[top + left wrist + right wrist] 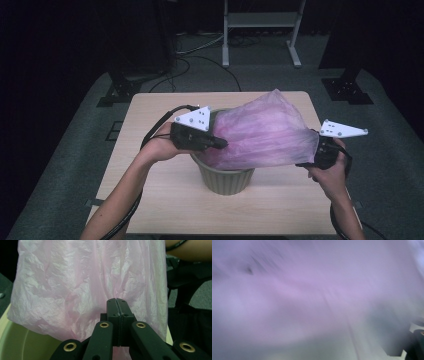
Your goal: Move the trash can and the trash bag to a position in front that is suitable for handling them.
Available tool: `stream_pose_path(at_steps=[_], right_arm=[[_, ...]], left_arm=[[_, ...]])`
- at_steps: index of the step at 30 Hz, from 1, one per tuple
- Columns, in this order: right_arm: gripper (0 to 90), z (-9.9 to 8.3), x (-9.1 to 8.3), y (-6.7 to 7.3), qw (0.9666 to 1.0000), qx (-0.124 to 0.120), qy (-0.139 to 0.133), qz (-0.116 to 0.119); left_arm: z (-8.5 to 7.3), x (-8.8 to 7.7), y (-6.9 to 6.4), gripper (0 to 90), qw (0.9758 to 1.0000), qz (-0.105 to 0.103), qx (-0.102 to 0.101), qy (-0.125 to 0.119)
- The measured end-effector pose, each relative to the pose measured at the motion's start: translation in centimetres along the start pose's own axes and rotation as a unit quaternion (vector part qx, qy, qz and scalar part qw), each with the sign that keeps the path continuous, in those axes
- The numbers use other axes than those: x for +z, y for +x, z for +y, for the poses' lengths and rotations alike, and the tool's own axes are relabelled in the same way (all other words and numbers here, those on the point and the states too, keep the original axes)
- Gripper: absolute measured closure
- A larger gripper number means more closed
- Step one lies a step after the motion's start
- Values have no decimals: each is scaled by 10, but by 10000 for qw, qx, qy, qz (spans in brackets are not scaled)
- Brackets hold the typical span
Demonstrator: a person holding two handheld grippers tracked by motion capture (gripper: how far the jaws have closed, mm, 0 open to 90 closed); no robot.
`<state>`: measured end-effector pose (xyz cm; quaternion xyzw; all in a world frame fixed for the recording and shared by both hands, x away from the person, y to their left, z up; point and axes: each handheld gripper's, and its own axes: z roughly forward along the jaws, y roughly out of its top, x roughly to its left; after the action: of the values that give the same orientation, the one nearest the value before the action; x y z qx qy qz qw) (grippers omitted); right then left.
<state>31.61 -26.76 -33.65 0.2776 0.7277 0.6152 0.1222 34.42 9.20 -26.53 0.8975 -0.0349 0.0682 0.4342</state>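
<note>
**Thin bag, light and slippery: grip the hem**

High view: your left gripper (pixel 220 143) and right gripper (pixel 312 155) stretch the thin pink plastic bag (pixel 265 132) above the round beige bin (pixel 225 180).

Left gripper view: jaws pressed together, pinching bag film (pixel 87 285) at its edge.

Right gripper view: blurred film (pixel 312 295); you cannot tell the jaws' state. The bag looks flimsy, so bunch its hem.

high view: above the near edge, facing 12 o'clock and down over the table (pixel 150 210) | left gripper view: along its closed jaws, close on the pink bag (pixel 75 285) | right gripper view: pressed against blurred plastic | shared: bag (pixel 265 132), bin (pixel 225 180)
</note>
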Motion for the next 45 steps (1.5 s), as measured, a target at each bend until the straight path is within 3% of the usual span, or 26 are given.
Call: stream_pose_path(at_steps=[5,12,18,23,27,38,45], right_arm=[[218,21,19,15,9986,-317,259,322],[225,41,41,30,9956,-551,420,637],[234,48,51,37,9935,-676,547,740],[239,49,50,36,9940,-616,494,758],[330,50,49,34,9939,-518,459,859],[815,62,49,44,9939,-535,492,825],[891,66,52,53,9910,-746,745,822]], left_arm=[[-3,3,-2,899,9997,39,51,221],[-1,12,-5,898,9992,-17,170,362],[-2,15,-5,898,9991,-86,177,381],[-3,14,-5,898,9992,-85,165,353],[-1,18,-6,894,9991,-120,178,360],[-1,25,-6,876,9990,-194,130,389],[-3,19,-6,780,9991,-218,-24,357]])
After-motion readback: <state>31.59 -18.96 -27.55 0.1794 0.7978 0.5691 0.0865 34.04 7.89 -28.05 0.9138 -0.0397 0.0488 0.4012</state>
